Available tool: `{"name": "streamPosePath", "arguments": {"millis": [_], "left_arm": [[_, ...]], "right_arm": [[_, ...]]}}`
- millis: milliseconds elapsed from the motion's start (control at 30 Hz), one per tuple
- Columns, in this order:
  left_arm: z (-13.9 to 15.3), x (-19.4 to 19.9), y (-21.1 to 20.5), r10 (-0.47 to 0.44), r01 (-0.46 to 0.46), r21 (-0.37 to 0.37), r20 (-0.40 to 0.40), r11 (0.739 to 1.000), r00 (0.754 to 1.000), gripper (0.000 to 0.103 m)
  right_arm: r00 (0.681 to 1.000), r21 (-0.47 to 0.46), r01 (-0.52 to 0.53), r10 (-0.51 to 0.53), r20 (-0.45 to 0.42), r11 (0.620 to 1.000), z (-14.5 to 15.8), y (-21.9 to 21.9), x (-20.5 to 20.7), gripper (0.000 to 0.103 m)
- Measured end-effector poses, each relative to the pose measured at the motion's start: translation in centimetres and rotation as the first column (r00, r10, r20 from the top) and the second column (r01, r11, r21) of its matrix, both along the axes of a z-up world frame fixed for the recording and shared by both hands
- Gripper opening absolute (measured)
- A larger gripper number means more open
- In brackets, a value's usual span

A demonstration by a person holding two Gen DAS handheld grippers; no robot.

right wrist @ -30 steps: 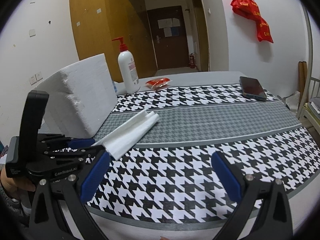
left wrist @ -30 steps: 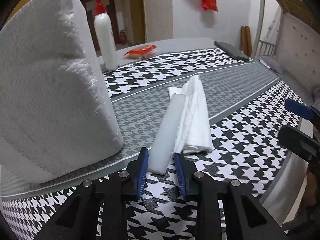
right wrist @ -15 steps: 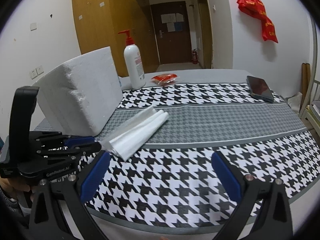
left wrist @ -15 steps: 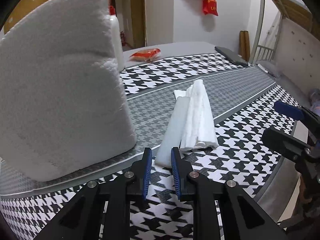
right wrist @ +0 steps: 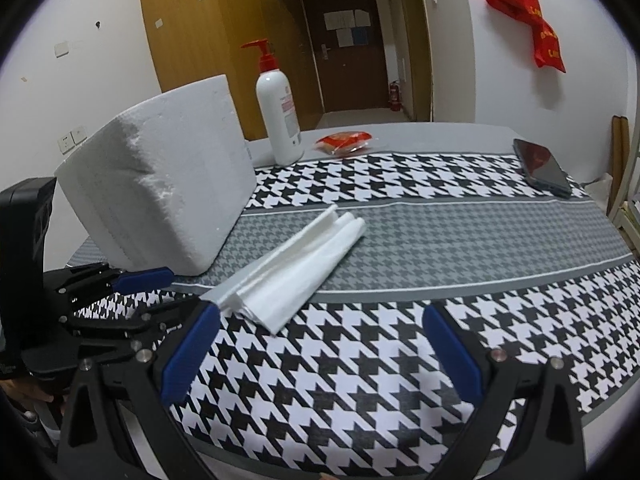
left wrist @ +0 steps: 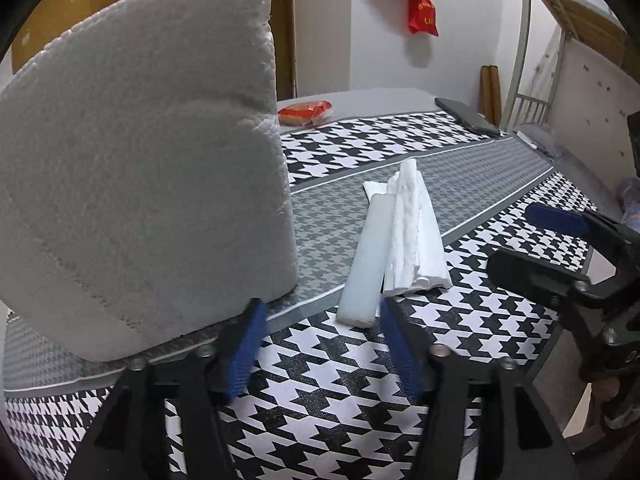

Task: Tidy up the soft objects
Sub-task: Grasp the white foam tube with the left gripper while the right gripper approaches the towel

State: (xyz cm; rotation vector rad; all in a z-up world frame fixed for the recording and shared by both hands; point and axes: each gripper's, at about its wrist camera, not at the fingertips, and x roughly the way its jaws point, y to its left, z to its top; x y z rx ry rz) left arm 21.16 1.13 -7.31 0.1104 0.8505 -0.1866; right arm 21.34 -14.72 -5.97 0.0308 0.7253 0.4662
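Note:
A folded white cloth bundle lies lengthwise on the houndstooth tablecloth, beside a big white foam block. My left gripper sits low at the bundle's near end. Its jaws are opening and the blue pads press on nothing. The bundle's end lies just at the fingertips, close to the right-hand one. My right gripper hovers wide open over the tablecloth in front of the bundle, holding nothing. In the right wrist view the left gripper reaches in from the left, below the foam block.
A white pump bottle with a red top stands behind the foam block. A red packet and a dark phone lie toward the far edge. The right gripper shows at the right of the left wrist view.
The left jaws were nearly shut at the bundle's near end and now stand wide apart. The foam block now fills more of the left wrist view and hides the bottle. The right gripper has drifted closer to the bundle.

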Motion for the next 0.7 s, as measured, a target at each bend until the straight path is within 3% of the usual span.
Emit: {"name": "streamPosePath", "arguments": {"millis": [133, 333, 467, 700], "left_arm": [[0.1, 0.1, 0.1, -0.002, 0.002, 0.003, 0.010, 1.000, 1.000, 0.074], [0.2, -0.2, 1.3, 0.029, -0.029, 0.008, 0.025, 1.000, 0.999, 0.078], [0.0, -0.5, 2.1, 0.046, -0.045, -0.004, 0.024, 0.999, 0.999, 0.078], [-0.2, -0.6, 2.7, 0.050, -0.050, -0.017, 0.020, 0.999, 0.999, 0.079]], "right_arm": [[1.000, -0.019, 0.001, -0.001, -0.013, 1.000, -0.3, 0.5, 0.4, 0.102], [0.999, -0.017, -0.002, 0.001, -0.053, 1.000, -0.5, 1.3, 1.8, 0.101], [0.992, -0.049, -0.014, 0.008, -0.122, 0.999, -1.5, 2.7, 3.3, 0.084], [0.990, -0.072, -0.018, 0.008, -0.143, 0.997, -1.8, 3.5, 3.9, 0.069]]}}
